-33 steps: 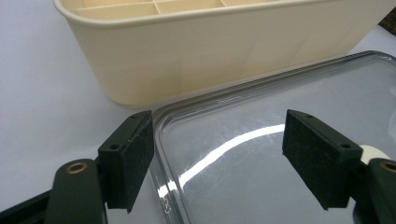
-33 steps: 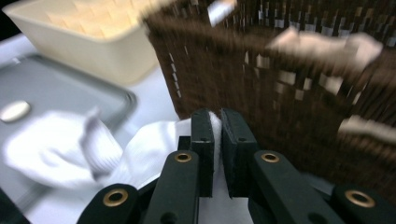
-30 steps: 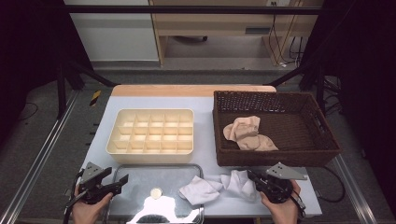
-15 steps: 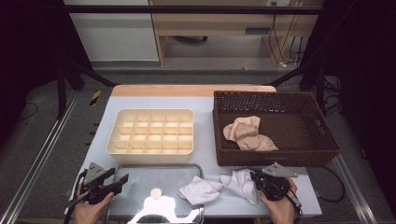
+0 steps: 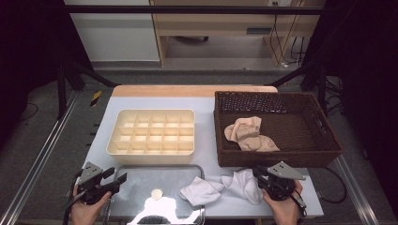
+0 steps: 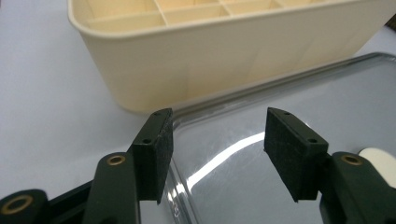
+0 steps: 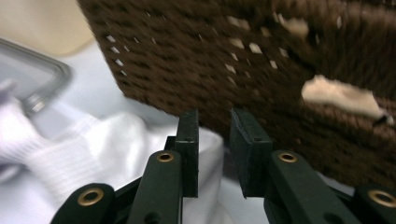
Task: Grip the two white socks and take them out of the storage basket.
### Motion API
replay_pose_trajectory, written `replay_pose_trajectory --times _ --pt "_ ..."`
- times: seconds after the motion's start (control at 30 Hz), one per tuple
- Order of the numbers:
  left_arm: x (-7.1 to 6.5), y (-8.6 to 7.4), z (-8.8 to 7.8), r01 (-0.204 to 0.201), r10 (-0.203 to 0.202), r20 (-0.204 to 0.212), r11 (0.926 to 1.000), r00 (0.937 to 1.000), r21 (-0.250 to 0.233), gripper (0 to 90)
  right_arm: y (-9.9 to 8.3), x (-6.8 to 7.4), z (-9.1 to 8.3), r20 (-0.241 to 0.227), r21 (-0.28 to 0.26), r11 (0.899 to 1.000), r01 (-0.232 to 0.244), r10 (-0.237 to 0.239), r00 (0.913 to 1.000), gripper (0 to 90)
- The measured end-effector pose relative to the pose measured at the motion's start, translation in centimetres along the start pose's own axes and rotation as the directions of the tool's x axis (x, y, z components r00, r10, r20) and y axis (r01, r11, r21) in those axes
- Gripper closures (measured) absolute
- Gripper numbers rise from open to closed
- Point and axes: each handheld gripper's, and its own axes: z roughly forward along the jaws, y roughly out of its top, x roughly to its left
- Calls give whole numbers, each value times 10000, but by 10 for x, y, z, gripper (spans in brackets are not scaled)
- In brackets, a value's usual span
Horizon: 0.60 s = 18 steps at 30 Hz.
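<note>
Two white socks lie at the table's near edge, one (image 5: pixel 202 191) with its end on the tray's right rim, the other (image 5: pixel 244 183) right of it. My right gripper (image 5: pixel 259 172) sits at that second sock's right end, in front of the brown basket (image 5: pixel 277 159). In the right gripper view its jaws (image 7: pixel 214 135) stand a narrow gap apart with nothing between them, and the white sock (image 7: pixel 107 144) lies beside and below the left jaw. My left gripper (image 5: pixel 116 175) hovers open over the metal tray's (image 5: pixel 141 187) left rim (image 6: pixel 218 140).
A cream compartment box (image 5: pixel 152 133) (image 6: pixel 224 56) stands just beyond the tray. Beige socks (image 5: pixel 248 136) lie in the basket. A small cream disc (image 5: pixel 156 193) (image 6: pixel 380 161) rests on the tray. The table's front edge is close under both hands.
Both grippers have shifted only slightly near the front edge. The socks lie as before.
</note>
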Motion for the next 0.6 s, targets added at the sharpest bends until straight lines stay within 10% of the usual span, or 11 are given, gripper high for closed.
replay_pose_trajectory --times 0.33,0.6 --pt "-7 31 -14 -408 426 249 9967 9988 -699 409 23 20 -7 -715 -537 9974 478 -516 9961 701" --pt "-29 51 -22 -644 716 503 9889 9962 -1340 403 47 62 -2 -2284 -854 9943 634 -815 9702 685"
